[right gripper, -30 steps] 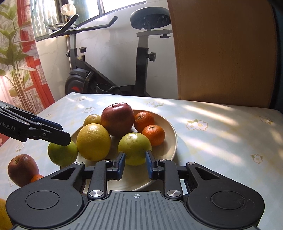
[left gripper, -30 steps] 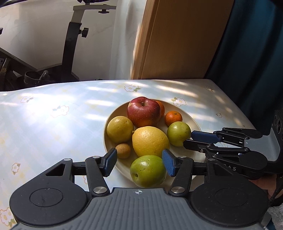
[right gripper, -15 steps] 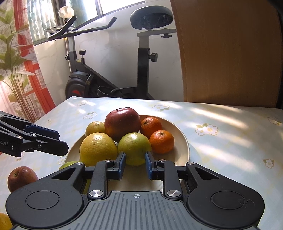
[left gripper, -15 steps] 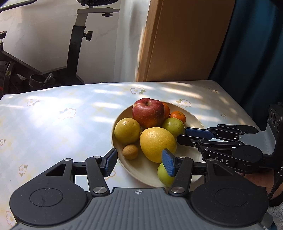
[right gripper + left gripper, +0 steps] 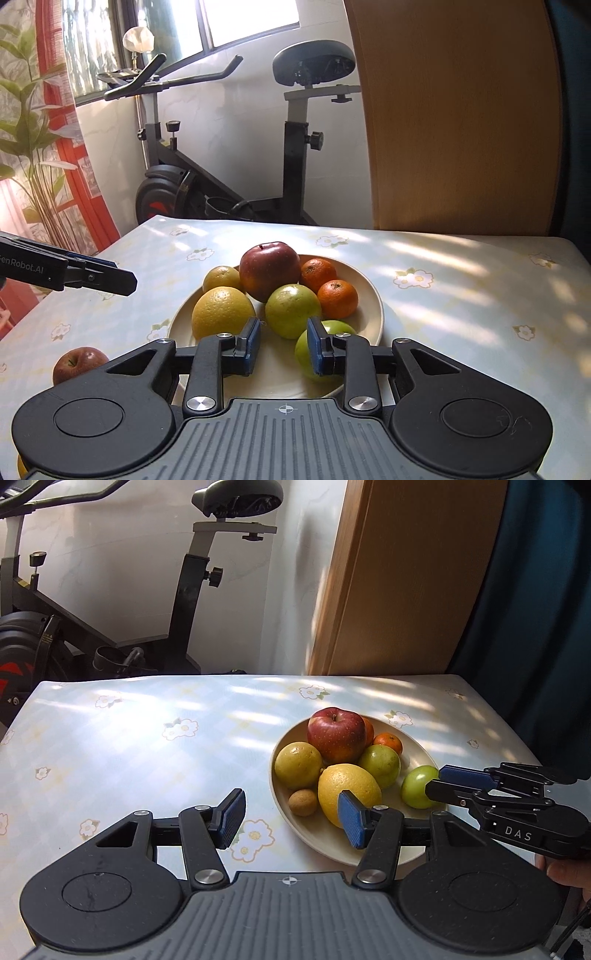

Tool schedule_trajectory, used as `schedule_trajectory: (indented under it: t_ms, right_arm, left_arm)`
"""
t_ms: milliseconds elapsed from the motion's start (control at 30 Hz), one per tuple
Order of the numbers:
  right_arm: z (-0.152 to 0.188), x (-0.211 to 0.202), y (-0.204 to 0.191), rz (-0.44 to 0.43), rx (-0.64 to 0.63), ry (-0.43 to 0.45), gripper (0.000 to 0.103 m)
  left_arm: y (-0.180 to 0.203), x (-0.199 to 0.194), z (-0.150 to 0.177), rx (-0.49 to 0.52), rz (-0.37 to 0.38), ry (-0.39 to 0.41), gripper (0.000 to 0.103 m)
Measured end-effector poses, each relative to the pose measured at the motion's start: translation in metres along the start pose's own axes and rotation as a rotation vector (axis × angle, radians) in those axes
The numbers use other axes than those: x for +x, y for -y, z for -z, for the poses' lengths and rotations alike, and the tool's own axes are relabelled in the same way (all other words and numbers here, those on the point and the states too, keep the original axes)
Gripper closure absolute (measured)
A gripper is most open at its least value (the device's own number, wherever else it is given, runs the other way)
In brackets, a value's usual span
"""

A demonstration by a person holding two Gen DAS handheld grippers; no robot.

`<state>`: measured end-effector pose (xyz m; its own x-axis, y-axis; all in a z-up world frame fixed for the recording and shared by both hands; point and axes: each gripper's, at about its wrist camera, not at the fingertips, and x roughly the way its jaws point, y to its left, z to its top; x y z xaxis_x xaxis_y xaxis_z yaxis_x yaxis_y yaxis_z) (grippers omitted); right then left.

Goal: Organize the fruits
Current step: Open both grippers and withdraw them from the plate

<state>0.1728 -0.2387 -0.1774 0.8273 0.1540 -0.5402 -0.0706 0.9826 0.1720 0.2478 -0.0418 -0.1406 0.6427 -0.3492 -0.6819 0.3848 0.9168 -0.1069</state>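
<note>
The plate (image 5: 373, 295) was nearly full, fruit heaped in it; one red apple (image 5: 79, 363) sat out on the table (image 5: 461, 295). Left gripper (image 5: 291, 818) hung wide open, empty. Right gripper (image 5: 282, 345) gaped partway, a green apple (image 5: 332, 328) beside one finger, ungripped

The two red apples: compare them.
The red apple on the plate sits at the back of the plate, touching other fruit; the red apple on the table lies alone on the cloth, left of the plate. The first looks larger and fully visible; the second is partly hidden. Both are red, stem up.
</note>
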Motion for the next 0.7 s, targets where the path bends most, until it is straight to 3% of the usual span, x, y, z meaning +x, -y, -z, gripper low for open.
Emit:
schedule_trajectory:
  t_ms: [400, 700]
  right_arm:
    - [0.023, -0.027, -0.031, 0.007, 0.007, -0.011, 0.077]
    - [0.050, -0.029, -0.053, 0.009, -0.018, -0.055, 0.077]
  left_arm:
    - [-0.037, -0.037, 0.025, -0.021, -0.070, 0.027, 0.045]
    - [-0.042, -0.045, 0.042, -0.017, -0.063, 0.019, 0.045]
